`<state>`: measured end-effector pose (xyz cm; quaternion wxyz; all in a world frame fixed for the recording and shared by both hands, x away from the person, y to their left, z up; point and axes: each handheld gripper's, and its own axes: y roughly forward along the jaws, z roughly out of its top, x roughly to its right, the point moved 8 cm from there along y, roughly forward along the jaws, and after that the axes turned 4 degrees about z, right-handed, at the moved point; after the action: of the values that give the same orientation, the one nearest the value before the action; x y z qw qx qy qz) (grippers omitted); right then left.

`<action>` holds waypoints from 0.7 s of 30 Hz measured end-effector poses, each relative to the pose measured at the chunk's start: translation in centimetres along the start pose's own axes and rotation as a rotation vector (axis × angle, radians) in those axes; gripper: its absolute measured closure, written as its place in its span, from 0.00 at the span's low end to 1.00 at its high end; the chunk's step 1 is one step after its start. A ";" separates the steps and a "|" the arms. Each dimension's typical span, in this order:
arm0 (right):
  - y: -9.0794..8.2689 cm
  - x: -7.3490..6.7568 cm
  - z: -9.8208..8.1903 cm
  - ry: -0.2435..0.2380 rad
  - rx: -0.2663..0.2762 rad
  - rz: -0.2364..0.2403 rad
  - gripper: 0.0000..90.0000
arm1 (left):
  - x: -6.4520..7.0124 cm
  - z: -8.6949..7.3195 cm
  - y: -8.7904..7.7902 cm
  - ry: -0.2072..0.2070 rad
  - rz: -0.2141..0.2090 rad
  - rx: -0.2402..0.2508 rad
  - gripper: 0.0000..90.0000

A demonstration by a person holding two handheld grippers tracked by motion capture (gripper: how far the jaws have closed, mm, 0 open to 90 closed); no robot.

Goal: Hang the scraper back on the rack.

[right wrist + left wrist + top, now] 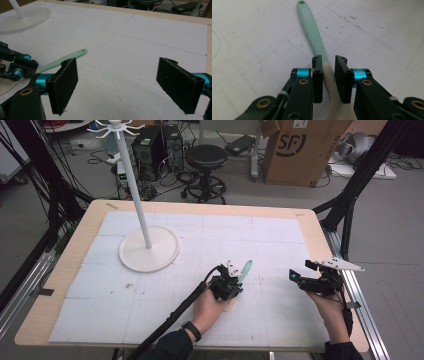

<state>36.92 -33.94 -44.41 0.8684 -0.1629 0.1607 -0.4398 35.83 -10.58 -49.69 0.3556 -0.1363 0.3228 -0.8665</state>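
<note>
- The left gripper (328, 75) has its jaws closed onto the handle of the spatula (312, 27), right where the mint-green part meets the cream part; the pads sit on either side of it.
- The spatula lies flat on the white mat (210, 230), near the middle of the mat's near half, its hole end pointing toward the far edge.
- The right gripper (300, 277) hovers near the mat's right edge with its jaws spread wide and nothing between them.
- To do the pick-up well, I would keep the squeeze square across the handle and lift straight up before any swing, so the thin handle does not twist out between the pads.
- The grip sits near the blade end, so the long green end may droop; a slow lift helps.
- The white stand (149, 249) rises in the mat's far left part, well apart from both grippers.
- Open mat lies between the spatula and the stand's base, and along the far edge; the right edge is close to the right gripper.
</note>
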 end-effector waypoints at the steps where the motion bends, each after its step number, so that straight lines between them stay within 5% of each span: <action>1: 0.0 0.0 0.0 0.000 0.002 0.000 0.19 | -0.2 0.0 0.0 -0.006 -0.013 -0.005 0.87; 6: -0.1 0.1 0.0 0.008 0.002 -0.002 0.19 | -0.6 0.0 -0.2 0.005 -0.025 -0.012 0.89; 9: -0.1 0.1 0.0 0.009 0.000 -0.003 0.19 | -0.5 -0.1 -0.1 0.047 -0.012 -0.003 0.88; 17: -0.1 0.2 0.0 0.009 0.004 -0.002 0.19 | -0.5 -0.2 -0.1 0.035 -0.012 0.014 0.89; 21: 0.0 0.1 0.1 0.009 0.006 -0.001 0.19 | -1.0 -0.2 -0.2 0.004 -0.076 0.013 0.90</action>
<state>37.00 -34.06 -44.35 0.8680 -0.1585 0.1632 -0.4414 36.36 -9.66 -49.70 0.3226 -0.1445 0.3123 -0.8818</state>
